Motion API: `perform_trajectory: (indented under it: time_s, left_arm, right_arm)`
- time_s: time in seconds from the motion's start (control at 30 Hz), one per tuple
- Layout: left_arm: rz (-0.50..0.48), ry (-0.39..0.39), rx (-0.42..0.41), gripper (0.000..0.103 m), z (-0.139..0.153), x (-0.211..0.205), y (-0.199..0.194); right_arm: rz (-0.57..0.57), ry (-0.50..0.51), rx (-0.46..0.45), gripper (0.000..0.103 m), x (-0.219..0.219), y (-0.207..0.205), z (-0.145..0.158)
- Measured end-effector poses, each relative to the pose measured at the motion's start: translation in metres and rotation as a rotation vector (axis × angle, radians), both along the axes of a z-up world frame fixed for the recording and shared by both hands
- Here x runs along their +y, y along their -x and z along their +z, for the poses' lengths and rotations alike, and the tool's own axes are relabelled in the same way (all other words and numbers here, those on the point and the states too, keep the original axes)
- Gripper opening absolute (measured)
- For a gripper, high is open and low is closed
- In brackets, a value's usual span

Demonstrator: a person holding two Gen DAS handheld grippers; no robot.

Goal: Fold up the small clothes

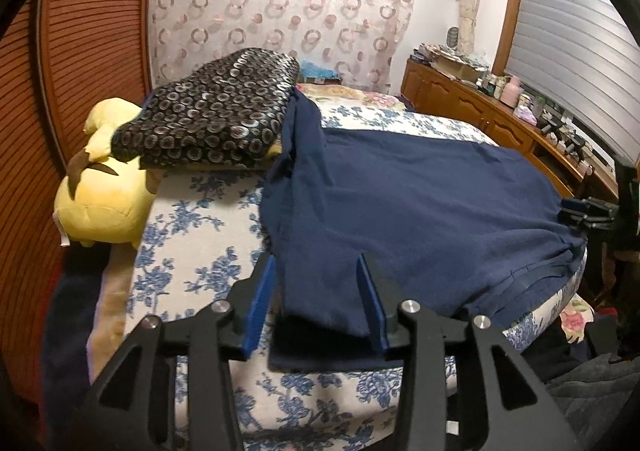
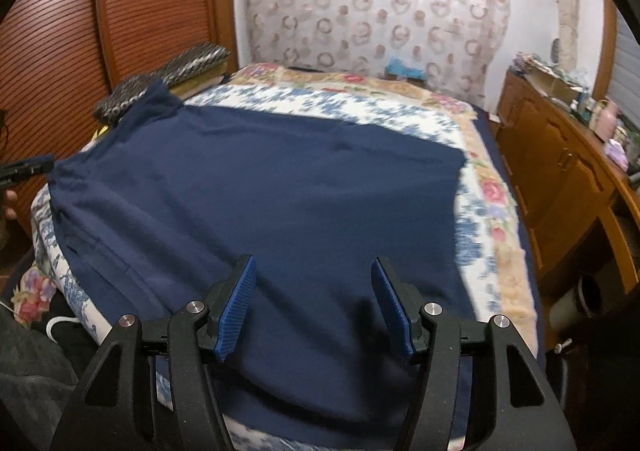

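While the navy garment (image 2: 280, 187) lies spread flat across most of the floral bedspread (image 2: 476, 187), both grippers sit at its near edge. The left gripper (image 1: 318, 267) has its blue-padded jaws apart, with the garment's near left corner lying between them; the pads are not pressed together on the cloth. The right gripper (image 2: 314, 271) also has its jaws spread wide, hovering over the near right part of the garment, which passes beneath and between the fingers without being pinched. In the left wrist view the right gripper appears at the far right edge, just beside the garment's right corner.

At the far left of the bed, one sleeve or corner of the garment rises onto a folded black cloth with a ring pattern (image 1: 216, 111), which rests beside a yellow plush toy (image 1: 104, 207). A wooden cabinet (image 2: 560, 179) runs along the right wall, and a sheer curtain with circles (image 1: 280, 3) hangs behind the bed.
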State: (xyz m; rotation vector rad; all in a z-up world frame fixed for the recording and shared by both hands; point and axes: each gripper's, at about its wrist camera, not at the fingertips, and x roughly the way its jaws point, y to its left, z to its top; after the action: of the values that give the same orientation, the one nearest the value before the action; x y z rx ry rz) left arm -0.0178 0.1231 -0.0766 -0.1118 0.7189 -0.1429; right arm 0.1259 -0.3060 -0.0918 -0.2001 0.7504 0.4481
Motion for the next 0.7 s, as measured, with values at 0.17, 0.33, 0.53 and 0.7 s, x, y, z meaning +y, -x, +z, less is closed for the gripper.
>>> perform_trajectory:
  time_s: [0.17,0.33,0.53,0.7]
  left_arm:
    - [0.011,-0.012,0.041,0.045,-0.011,0.007,-0.004]
    - [-0.005,-0.043,0.098,0.051,-0.03,0.003,-0.01]
    - [0.011,-0.046,0.148,0.052,-0.046,0.003,-0.014]
    - [0.022,-0.041,0.142,0.052,-0.049,0.005,-0.013]
  right_arm:
    - [0.007,-0.007,0.029,0.061,0.012,-0.007,-0.017]
    - [-0.017,-0.004,0.046,0.062,0.01,-0.01,-0.034]
    - [0.0,-0.003,0.003,0.064,0.009,-0.006,-0.037]
    - [-0.004,-0.018,-0.021,0.065,0.007,-0.004,-0.039]
